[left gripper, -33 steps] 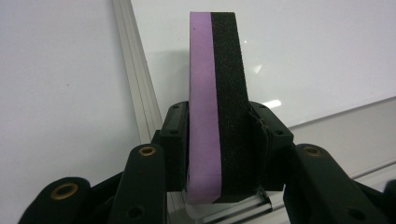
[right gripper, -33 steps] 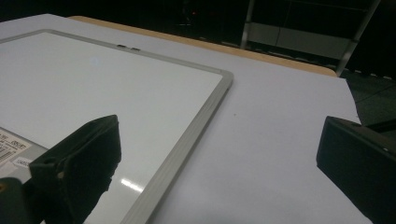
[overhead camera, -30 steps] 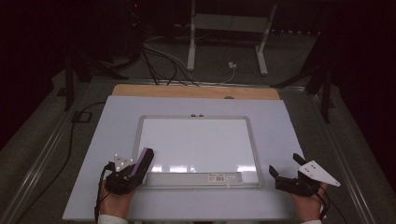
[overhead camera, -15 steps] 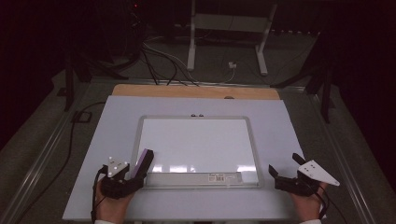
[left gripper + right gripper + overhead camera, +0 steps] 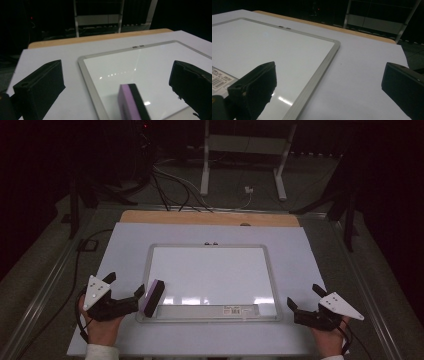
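Observation:
A silver-framed whiteboard (image 5: 212,275) lies in the middle of the white table cover. A purple-and-black eraser (image 5: 151,297) rests on its near left corner, purple face to the left. My left gripper (image 5: 125,284) sits just left of it, and its jaws have just been opening. In the left gripper view the eraser (image 5: 131,103) sits low between the spread jaws of the left gripper (image 5: 117,72), with a gap on each side. My right gripper (image 5: 303,295) rests open near the board's near right corner. In the right gripper view, bare table lies between the jaws of the right gripper (image 5: 329,75).
A barcode label (image 5: 235,310) is stuck on the board's near frame. A wooden strip (image 5: 210,218) runs along the table's far edge. Beyond it the floor holds cables (image 5: 170,180) and a metal stand (image 5: 245,150). A cable (image 5: 75,265) trails off the table's left side.
The left gripper has let go of the eraser, opened, and drawn back to the left. The eraser now rests on the board's corner. The right gripper has stayed put.

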`<state>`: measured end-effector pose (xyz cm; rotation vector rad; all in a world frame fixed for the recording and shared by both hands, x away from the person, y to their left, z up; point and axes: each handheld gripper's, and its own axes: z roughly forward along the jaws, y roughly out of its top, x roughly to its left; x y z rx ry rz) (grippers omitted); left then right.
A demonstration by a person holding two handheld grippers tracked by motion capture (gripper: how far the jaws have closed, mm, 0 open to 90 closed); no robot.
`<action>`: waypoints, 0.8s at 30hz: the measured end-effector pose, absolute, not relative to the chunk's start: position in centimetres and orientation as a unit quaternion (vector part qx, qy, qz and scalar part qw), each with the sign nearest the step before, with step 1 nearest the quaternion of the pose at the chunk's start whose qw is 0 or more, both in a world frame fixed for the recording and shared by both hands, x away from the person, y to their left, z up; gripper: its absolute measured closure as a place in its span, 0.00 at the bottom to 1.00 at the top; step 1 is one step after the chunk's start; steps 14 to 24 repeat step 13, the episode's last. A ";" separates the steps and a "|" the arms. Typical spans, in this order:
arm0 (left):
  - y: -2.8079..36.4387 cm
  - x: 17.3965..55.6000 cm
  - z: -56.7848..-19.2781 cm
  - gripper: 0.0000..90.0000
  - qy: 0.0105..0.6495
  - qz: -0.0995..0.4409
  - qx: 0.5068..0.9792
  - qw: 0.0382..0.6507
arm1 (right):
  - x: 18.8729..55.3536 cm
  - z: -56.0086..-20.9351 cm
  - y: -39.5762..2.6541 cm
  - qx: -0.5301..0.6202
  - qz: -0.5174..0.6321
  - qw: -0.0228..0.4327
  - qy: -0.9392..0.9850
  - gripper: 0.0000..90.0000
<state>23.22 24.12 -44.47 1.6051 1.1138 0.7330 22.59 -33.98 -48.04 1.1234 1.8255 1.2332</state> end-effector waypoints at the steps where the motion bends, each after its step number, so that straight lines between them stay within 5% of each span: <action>1: 24.4 23.3 -44.6 0.01 0.461 0.304 0.663 0.506 | 22.6 -48.0 -34.0 0.428 0.472 0.328 0.697 0.01; 24: 25.6 22.9 -45.3 0.01 0.457 0.311 0.660 0.508 | 22.3 -47.8 -34.0 0.422 0.481 0.328 0.695 0.01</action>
